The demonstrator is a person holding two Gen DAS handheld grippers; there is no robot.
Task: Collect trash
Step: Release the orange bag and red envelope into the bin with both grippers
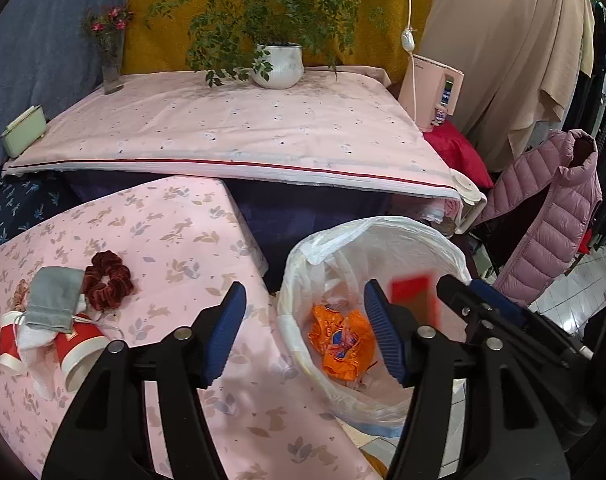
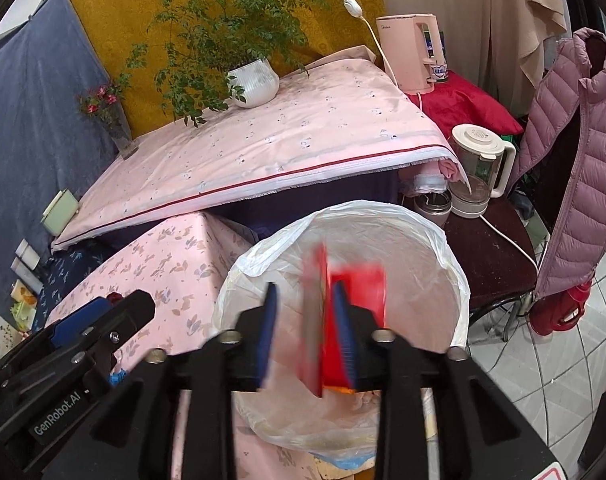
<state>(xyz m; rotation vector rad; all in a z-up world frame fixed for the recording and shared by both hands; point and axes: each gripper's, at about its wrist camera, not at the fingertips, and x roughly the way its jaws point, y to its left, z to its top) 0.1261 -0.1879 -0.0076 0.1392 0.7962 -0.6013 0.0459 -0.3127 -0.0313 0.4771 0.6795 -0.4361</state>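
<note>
Over the bin [image 2: 443,248] a blurred red box [image 2: 359,292] sits between the parted right gripper [image 2: 309,332] fingers — grip unclear; left gripper [image 1: 303,332] wide, empty.

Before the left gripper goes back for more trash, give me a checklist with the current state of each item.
1. Red packet over the lined bin: ok, it is blurred above the opening.
2. Right gripper has let go: cannot tell, jaws stand apart but the packet blurs between them.
3. Left gripper free: ok, open and holding nothing.
4. Bin has room: ok, only an orange wrapper and a few scraps show at the bottom.
5. Trash left on the table: not ok, two red paper cups still lie by a grey pouch.
6. Scrunchie counts as trash: cannot tell.
</note>
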